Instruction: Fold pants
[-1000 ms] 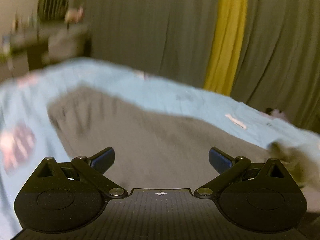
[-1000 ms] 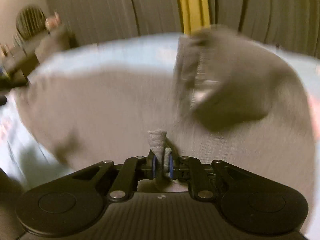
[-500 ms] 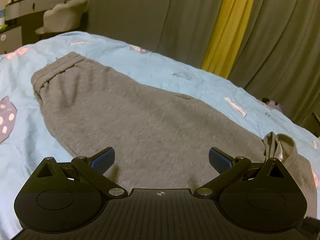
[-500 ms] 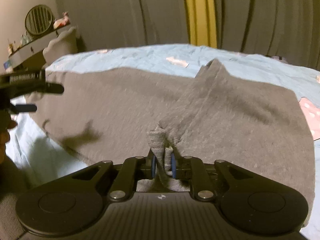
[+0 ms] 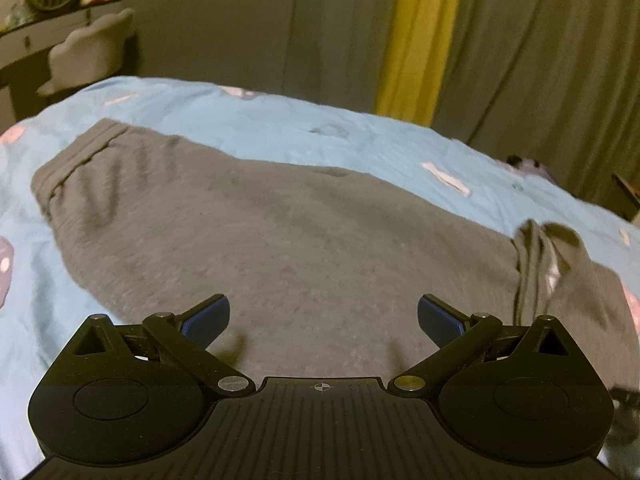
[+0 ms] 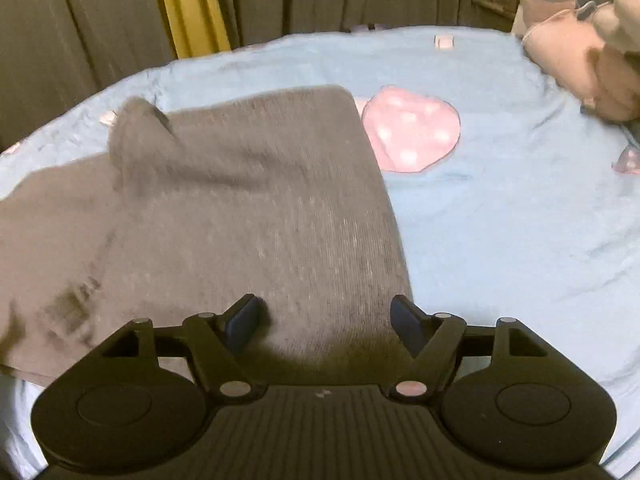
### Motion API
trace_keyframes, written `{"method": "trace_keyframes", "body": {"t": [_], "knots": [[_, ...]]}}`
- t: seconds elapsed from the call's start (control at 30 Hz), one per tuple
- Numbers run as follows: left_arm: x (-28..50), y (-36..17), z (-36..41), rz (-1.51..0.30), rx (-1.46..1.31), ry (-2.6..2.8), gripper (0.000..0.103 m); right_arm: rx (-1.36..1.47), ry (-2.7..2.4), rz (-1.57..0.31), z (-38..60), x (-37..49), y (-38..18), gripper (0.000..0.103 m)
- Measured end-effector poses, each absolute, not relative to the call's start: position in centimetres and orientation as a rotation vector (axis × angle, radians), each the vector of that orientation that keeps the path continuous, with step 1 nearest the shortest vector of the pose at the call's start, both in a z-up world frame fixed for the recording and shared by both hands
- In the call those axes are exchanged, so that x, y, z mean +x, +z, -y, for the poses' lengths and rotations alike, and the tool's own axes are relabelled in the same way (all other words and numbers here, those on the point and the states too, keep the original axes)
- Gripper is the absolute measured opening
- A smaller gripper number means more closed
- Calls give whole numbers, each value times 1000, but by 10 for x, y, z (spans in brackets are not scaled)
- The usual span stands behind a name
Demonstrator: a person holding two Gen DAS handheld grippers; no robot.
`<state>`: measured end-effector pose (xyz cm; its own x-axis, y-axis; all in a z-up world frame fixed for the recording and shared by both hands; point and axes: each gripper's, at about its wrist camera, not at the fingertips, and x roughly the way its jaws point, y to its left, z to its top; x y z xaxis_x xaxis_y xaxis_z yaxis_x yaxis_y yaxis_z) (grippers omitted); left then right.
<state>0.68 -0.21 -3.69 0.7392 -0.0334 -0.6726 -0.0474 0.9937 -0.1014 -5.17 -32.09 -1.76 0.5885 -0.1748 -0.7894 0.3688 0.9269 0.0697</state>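
Grey sweatpants [image 5: 280, 232] lie on a light blue bed sheet [image 5: 260, 120], waistband at the far left and a rumpled cuff end [image 5: 540, 256] at the right. My left gripper [image 5: 322, 316] is open and empty just above the middle of the pants. In the right wrist view the pants [image 6: 248, 216] show a folded-over layer with a straight right edge. My right gripper [image 6: 323, 320] is open and empty over that layer's near edge.
Grey and yellow curtains [image 5: 408, 40] hang behind the bed. A dresser with a cushion [image 5: 88, 52] stands at the far left. Plush toys [image 6: 584, 44] sit on the bed at the far right. A pink dotted patch [image 6: 412, 132] is printed on the sheet.
My right gripper has opened and let go of the pants fabric it pinched, and its view has swung right. My left gripper stays open over the pants.
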Motion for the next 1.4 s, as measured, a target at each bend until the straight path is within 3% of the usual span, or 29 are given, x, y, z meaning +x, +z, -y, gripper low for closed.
{"method": "trace_keyframes", "body": {"t": [0.07,0.1,0.17,0.3,0.57,0.63,0.77,0.83,1.17,1.23,1.4], "knots": [[5,-35,10,-735,-89,-46,103,287,-243,-827,321,-60,-6,89],[4,-33,15,-730,-74,-68,103,313,-226,-781,323,-66,-2,100],[2,-29,31,-718,-47,-131,103,299,-273,-756,324,-69,-2,99],[11,-25,71,-747,-14,-258,103,327,-349,-1035,330,-45,-31,99],[44,-34,151,-824,81,-499,103,553,-490,-857,375,-86,-13,99],[51,-42,160,-868,64,-521,87,656,-463,-874,386,-86,-23,99],[72,-66,159,-1017,-27,-521,75,639,-463,-906,383,-75,-29,99],[77,-72,158,-1049,-47,-520,64,612,-455,-907,382,-69,-29,99],[55,-61,137,-1108,-198,-625,57,599,-437,-913,380,-67,-27,99],[52,-66,139,-1135,-172,-626,43,596,-440,-915,380,-66,-28,99],[49,-75,139,-1172,-197,-621,29,591,-444,-913,379,-67,-27,99]]}}
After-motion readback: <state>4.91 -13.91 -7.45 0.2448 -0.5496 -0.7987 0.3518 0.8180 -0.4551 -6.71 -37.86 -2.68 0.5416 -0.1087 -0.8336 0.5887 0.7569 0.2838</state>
